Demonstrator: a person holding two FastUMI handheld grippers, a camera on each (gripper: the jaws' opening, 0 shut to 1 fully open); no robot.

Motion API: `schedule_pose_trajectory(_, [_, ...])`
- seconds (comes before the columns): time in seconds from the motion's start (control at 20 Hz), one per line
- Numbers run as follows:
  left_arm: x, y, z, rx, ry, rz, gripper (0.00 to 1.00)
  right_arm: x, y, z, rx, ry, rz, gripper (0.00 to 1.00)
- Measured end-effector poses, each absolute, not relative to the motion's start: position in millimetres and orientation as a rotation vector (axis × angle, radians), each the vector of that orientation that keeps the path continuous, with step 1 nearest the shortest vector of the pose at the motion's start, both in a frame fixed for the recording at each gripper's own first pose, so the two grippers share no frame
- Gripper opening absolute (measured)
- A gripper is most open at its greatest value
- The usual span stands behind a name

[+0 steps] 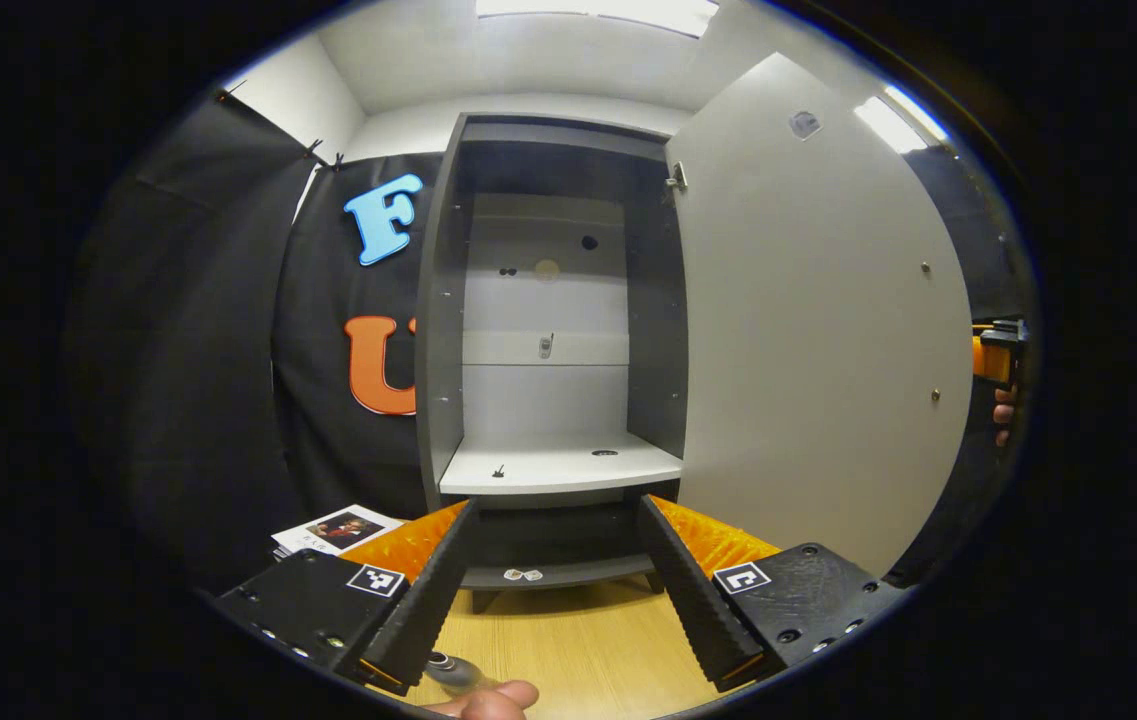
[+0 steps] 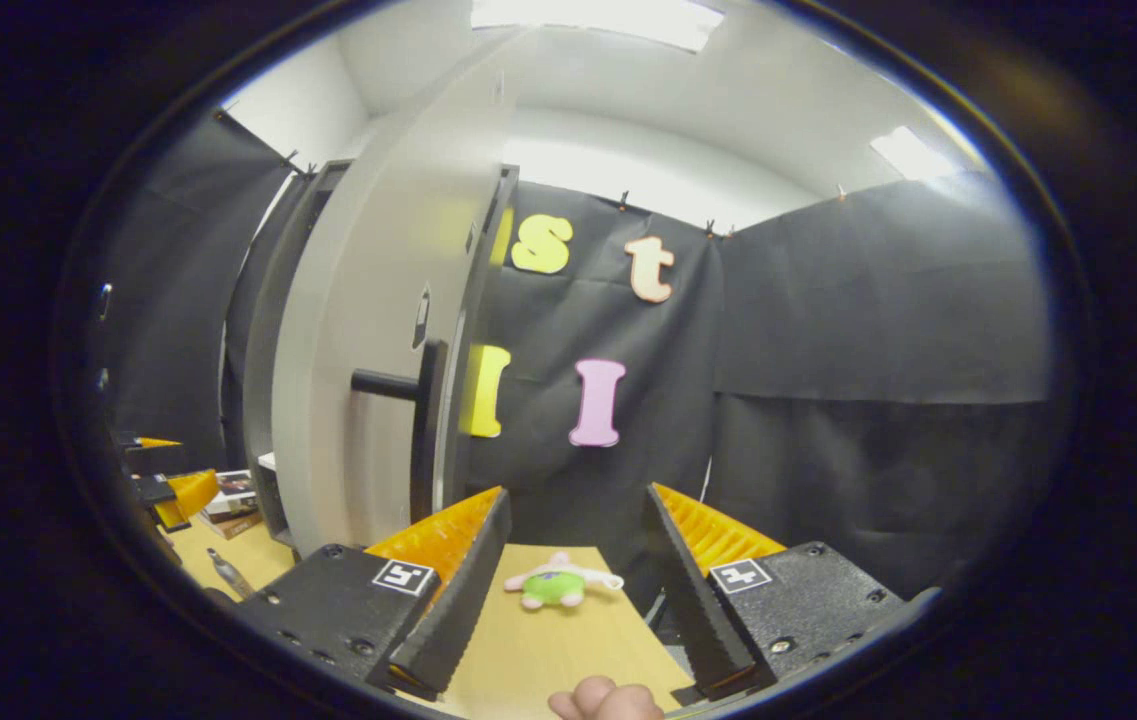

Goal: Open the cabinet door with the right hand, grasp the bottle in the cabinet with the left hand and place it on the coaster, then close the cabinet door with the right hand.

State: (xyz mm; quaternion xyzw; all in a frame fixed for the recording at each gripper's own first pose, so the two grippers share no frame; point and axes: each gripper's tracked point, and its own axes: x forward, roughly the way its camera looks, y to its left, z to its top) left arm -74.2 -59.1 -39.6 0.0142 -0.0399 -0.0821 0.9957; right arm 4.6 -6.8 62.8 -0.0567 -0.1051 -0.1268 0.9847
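Grey metal is the material of the bottle (image 1: 451, 671), which shows at the low edge of the left gripper view, on the wooden table (image 1: 578, 640) just beside the base of that gripper's left finger, its dark-ringed end toward the upper left. In the right gripper view the bottle (image 2: 227, 573) is a slender shape on the table left of the door, with its long axis slanting and the narrow end pointing up and to the left; whether it stands straight I cannot tell, because it lies so near the edge. The left gripper (image 1: 556, 505) has its fingers spread wide with nothing between them, and it faces the cabinet (image 1: 443, 330), whose white shelf (image 1: 558, 468) is bare. The cabinet door (image 1: 818, 340) is swung open to the right. The right gripper (image 2: 576, 490) is also released and holds nothing; in the left gripper view it (image 1: 996, 352) is at the far edge of the door, with fingers of a hand (image 1: 1003, 412) under it. A dark handle (image 2: 398, 385) sticks out from the door. A green soft toy (image 2: 550, 588) lies on the table ahead of the right gripper, and some printed cards (image 1: 336, 529) lie left of the cabinet.
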Motion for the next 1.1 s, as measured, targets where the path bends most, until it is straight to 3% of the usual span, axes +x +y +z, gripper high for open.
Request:
schedule_pose_trajectory(0.5, [-88, -27, -46, -0.001, -0.055, -0.157, 0.97, -3, -3, 75, 0.008, -0.254, -0.328, 0.85])
schedule_pose_trajectory(0.9, [-95, 16, -59, -0.067, -0.026, -0.103, 0.95, -8, 55, 81, -0.017, -0.276, -0.22, 0.84])
schedule_pose_trajectory(1.1, [-101, 44, -61, -0.089, -0.024, -0.064, 0.95, -16, 78, 89, -0.073, -0.321, -0.247, 0.84])
